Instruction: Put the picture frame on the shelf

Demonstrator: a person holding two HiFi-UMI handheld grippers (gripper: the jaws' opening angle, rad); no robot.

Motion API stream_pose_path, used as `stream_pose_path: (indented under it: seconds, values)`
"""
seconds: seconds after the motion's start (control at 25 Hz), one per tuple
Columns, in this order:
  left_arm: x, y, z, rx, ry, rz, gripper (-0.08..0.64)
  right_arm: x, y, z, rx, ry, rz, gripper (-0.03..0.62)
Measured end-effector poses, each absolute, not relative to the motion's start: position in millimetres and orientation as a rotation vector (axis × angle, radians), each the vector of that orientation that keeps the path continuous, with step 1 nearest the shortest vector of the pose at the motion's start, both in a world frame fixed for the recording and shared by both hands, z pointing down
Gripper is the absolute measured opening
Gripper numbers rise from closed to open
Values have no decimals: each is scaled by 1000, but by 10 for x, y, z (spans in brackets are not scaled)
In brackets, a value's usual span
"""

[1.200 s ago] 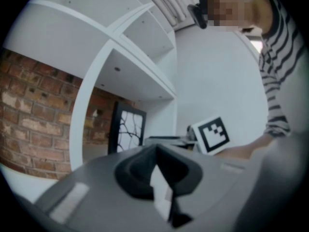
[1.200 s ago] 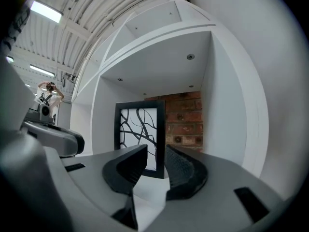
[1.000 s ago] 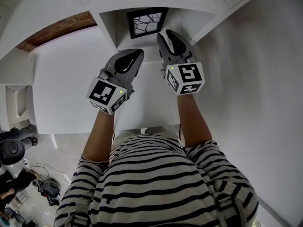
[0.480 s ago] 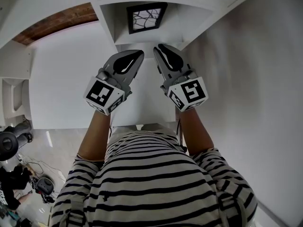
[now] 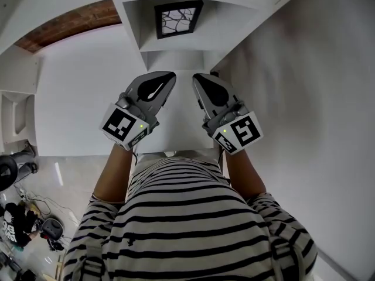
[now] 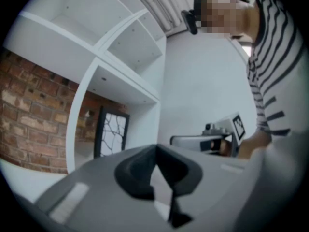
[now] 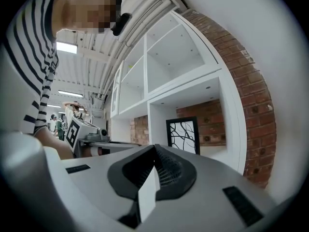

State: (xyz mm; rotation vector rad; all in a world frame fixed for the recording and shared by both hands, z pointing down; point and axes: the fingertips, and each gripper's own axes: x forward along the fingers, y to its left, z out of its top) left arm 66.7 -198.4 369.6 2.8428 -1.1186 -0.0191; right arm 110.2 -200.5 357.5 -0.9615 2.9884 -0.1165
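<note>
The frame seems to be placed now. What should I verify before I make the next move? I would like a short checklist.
1. Picture frame inside a compartment of the shelf: ok.
2. Frame stands upright, its front towards the person: ok.
3. Frame is steady, or leans on something behind it: cannot tell.
4. Left gripper holds nothing, jaws together: ok.
5. Right gripper holds nothing, jaws together: ok.
6. Both grippers are in front of the shelf, apart from the frame: ok.
</note>
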Motion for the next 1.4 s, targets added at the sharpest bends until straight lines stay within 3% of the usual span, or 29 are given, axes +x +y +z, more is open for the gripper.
stream_pose_path:
  seconds: [0.32, 1.4]
  values:
    - [824, -1695, 3711, 2806, -1077, -74, 8, 1125, -1749, 3671, -880, 2969, -228, 8]
    - [928, -1321, 3479, 2822, -997, -174, 6, 970, -1264, 3429, -563, 3080, -117, 6]
